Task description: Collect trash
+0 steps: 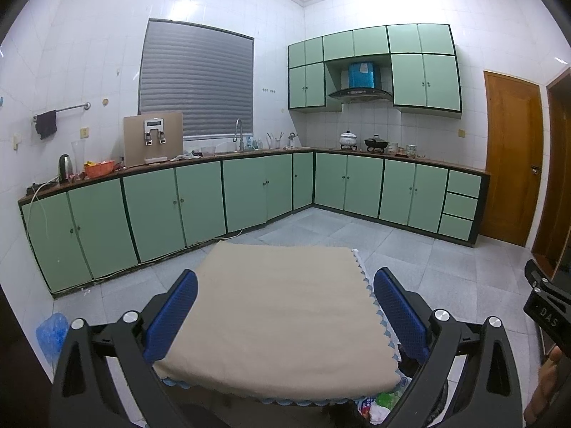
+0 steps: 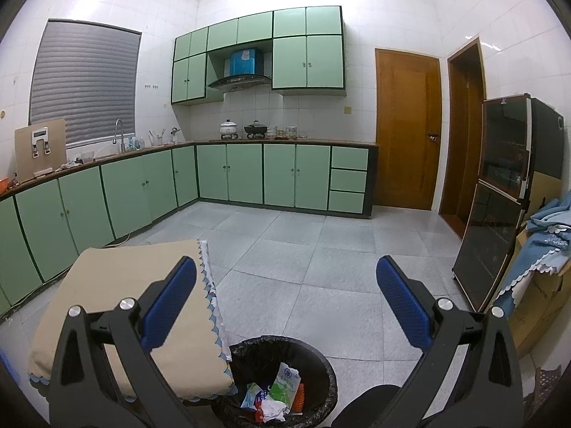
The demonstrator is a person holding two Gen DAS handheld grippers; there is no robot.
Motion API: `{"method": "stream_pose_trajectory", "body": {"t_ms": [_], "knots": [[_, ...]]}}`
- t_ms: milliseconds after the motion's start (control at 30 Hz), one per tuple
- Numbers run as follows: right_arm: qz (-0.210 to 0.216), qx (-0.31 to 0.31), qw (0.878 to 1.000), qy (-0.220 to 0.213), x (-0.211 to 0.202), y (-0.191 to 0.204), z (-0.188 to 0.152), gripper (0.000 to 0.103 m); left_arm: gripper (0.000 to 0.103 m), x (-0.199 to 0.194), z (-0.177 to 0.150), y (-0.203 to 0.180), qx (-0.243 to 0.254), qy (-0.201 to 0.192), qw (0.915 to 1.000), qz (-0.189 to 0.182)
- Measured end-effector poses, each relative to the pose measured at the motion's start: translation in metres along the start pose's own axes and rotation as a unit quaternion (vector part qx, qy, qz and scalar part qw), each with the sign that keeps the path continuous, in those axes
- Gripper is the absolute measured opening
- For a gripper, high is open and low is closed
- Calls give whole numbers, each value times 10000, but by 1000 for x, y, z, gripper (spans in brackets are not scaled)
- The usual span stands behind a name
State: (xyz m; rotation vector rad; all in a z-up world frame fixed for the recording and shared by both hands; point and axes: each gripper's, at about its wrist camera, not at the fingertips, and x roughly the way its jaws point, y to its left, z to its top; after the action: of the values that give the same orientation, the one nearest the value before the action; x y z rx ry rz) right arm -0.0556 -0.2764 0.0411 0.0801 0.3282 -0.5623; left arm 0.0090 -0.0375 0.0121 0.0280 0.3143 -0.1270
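Kitchen floor: bin [image 2: 323, 367] holds green-white carton [image 2: 285, 385], print unreadable; left gripper [image 1: 285, 314] and right gripper [image 2: 285, 306] spread, empty.

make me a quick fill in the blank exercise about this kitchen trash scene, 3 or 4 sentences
1. The trash bin beside the table is lined with a ____ bag.
2. The table is covered with a ____ cloth.
3. Both the left claw and the right claw are ____ and hold nothing.
4. The pads on each claw are ____ in colour.

Missing words: black; beige; open; blue
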Motion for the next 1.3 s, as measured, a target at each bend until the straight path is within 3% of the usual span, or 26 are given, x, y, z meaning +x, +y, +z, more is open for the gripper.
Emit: {"method": "stream_pose_trajectory", "body": {"t_ms": [1300], "knots": [[-49, -8, 10000, 55, 2, -1, -3, 98, 97, 5, 4, 2, -3, 98, 9999, -45]]}}
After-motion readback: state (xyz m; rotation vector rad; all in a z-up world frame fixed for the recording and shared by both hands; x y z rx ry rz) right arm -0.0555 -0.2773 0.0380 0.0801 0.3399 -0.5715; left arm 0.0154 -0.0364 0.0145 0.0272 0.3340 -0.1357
